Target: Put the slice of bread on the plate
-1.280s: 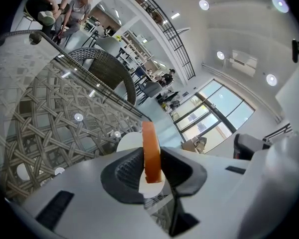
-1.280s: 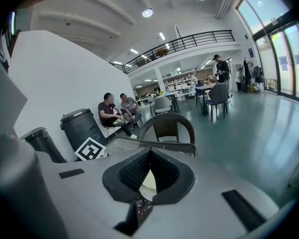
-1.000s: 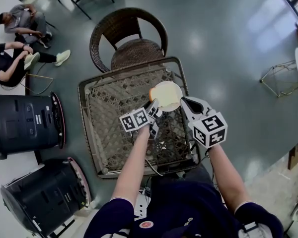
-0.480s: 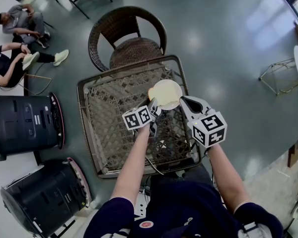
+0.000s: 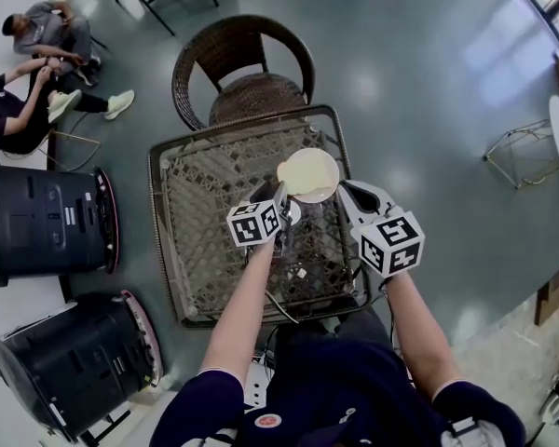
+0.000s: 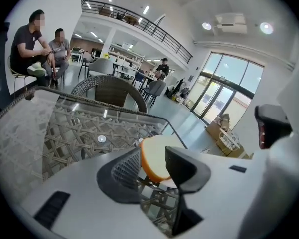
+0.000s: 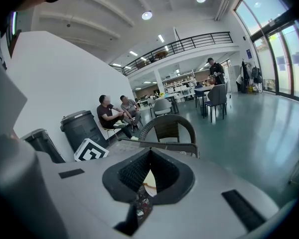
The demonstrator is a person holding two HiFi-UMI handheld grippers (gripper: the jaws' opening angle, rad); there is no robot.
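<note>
Two black bins (image 5: 47, 222) stood at the far left, beside the wicker table (image 5: 200, 250). Over the table's middle the left gripper (image 5: 281, 196) had its jaws apart and opening. The slice of bread (image 6: 154, 151) showed between them, no longer pinched. The bread lay on the plate (image 5: 331, 186) near the table's far edge. Just right of the plate, the right gripper (image 5: 345, 192) had its jaws drawn together at the tips; whether they nipped the rim could not be told.
</note>
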